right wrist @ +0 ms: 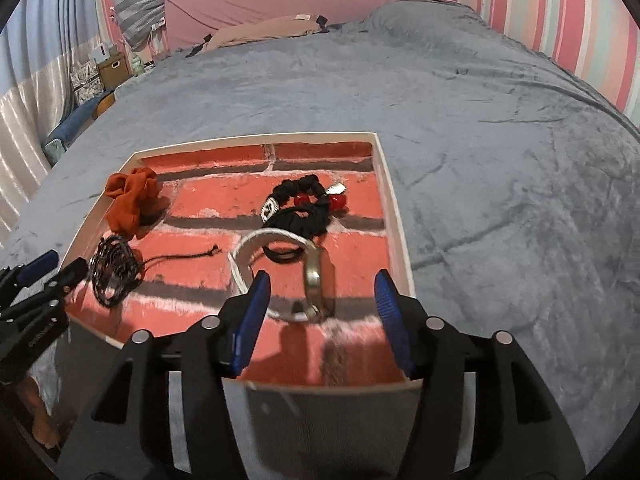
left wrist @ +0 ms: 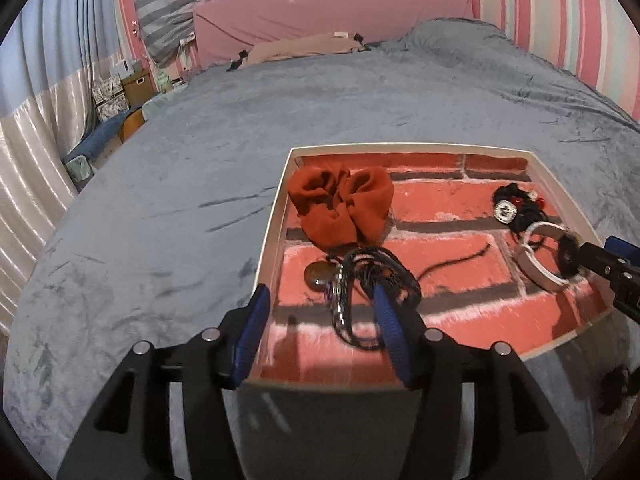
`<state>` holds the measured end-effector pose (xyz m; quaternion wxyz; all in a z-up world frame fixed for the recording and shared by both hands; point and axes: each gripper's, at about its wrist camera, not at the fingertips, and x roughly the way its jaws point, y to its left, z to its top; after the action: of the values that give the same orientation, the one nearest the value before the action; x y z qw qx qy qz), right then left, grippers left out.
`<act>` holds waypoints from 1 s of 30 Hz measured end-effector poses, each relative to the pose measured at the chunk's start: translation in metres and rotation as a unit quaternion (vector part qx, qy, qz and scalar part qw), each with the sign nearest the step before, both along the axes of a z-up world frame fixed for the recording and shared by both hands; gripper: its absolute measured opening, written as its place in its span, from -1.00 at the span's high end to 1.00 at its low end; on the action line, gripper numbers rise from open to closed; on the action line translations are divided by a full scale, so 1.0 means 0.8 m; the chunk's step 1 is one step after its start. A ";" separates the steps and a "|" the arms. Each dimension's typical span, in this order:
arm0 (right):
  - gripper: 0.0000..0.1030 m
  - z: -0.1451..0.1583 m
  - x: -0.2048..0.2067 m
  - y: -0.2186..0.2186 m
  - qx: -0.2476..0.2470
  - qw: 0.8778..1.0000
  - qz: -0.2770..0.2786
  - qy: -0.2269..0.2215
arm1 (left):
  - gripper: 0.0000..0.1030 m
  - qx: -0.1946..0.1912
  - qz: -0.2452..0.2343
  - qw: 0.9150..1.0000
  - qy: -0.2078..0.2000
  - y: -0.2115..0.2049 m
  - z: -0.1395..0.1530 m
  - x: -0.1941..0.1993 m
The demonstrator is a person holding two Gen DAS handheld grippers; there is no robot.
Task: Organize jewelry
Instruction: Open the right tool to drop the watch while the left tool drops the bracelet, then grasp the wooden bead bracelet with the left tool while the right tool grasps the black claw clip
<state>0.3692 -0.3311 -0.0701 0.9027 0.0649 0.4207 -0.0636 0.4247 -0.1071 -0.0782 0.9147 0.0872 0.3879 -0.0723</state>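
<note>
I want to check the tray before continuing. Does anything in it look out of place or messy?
Slightly: the black necklace lies in a tangled heap in the tray, one cord end trailing loose across the floor. Nothing looks spilled or broken.

We see the bed covered by a grey plush blanket, soft and matt with a brushed nap. On it sits a tray with smooth pale rims and a brick-print lining that looks rough and matt. The orange scrunchie is soft cloth, as is the black scrunchie, which carries glossy red beads. The bangle looks like brushed metal with a white rim. The corded necklace is braided dark cord with a polished brown stone. Each claw has matt black plastic arms, ribbed blue pads and shiny metal pins.
</note>
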 end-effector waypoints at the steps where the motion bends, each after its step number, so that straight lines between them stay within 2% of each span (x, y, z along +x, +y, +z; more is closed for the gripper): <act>1: -0.07 0.002 -0.007 0.000 -0.004 1.000 0.000 -0.001 | -0.04 -0.008 -0.002 1.000 0.000 0.004 0.003 -0.009; 5: -0.11 0.011 -0.040 -0.005 -0.014 1.000 0.005 -0.008 | -0.06 -0.012 -0.008 1.000 -0.010 0.017 0.012 -0.047; 7: -0.13 0.016 -0.056 -0.008 -0.017 1.000 0.006 -0.014 | -0.16 -0.008 -0.008 1.000 -0.020 0.024 0.017 -0.070; 15: -0.16 0.028 -0.126 -0.034 -0.016 0.999 -0.006 -0.037 | -0.17 -0.031 -0.008 0.999 -0.028 0.051 0.027 -0.142; 18: -0.16 0.023 -0.147 -0.038 -0.020 0.999 -0.010 -0.036 | -0.17 -0.049 -0.001 0.999 -0.022 0.060 0.022 -0.160; 22: -0.17 0.016 -0.168 -0.041 -0.017 0.999 -0.011 -0.036 | -0.18 -0.050 0.003 0.999 -0.016 0.067 0.011 -0.181; 30: -0.34 -0.008 -0.186 -0.015 -0.028 0.999 0.008 -0.034 | -0.18 -0.052 0.006 0.999 -0.008 0.073 -0.009 -0.207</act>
<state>0.2202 -0.3427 -0.0763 0.9182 0.0381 0.3887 -0.0656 0.2594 -0.0491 -0.0855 0.9214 0.0379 0.3770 -0.0862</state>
